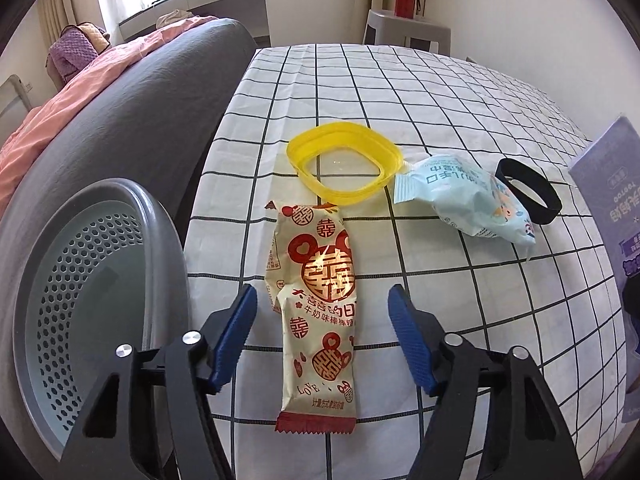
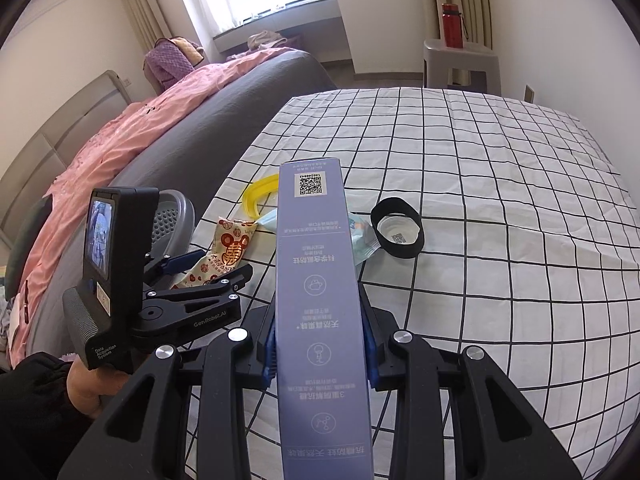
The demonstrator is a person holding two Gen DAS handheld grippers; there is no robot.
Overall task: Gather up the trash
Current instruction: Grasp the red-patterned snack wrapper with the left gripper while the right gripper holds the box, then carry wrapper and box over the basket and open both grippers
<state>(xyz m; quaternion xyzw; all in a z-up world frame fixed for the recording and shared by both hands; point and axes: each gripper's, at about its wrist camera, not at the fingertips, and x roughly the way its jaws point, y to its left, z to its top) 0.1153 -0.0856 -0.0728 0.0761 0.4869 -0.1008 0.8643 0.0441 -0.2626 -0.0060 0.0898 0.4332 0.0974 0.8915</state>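
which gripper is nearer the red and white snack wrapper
Left. The left gripper straddles the red and white snack wrapper, fingers either side; the right gripper sits apart, clamping a purple box.

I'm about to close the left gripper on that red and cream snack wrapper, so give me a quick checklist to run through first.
1. Snack wrapper lies between the left gripper pads: ok.
2. Pads pressing on the wrapper: not ok, gaps show on both sides.
3. Wrapper free of the yellow ring: cannot tell, its far end reaches the rim.
4. Perforated bin close at hand beside the table: ok.
5. Right gripper firmly holds the purple box: ok.
6. Blue packet outside the jaws: ok.
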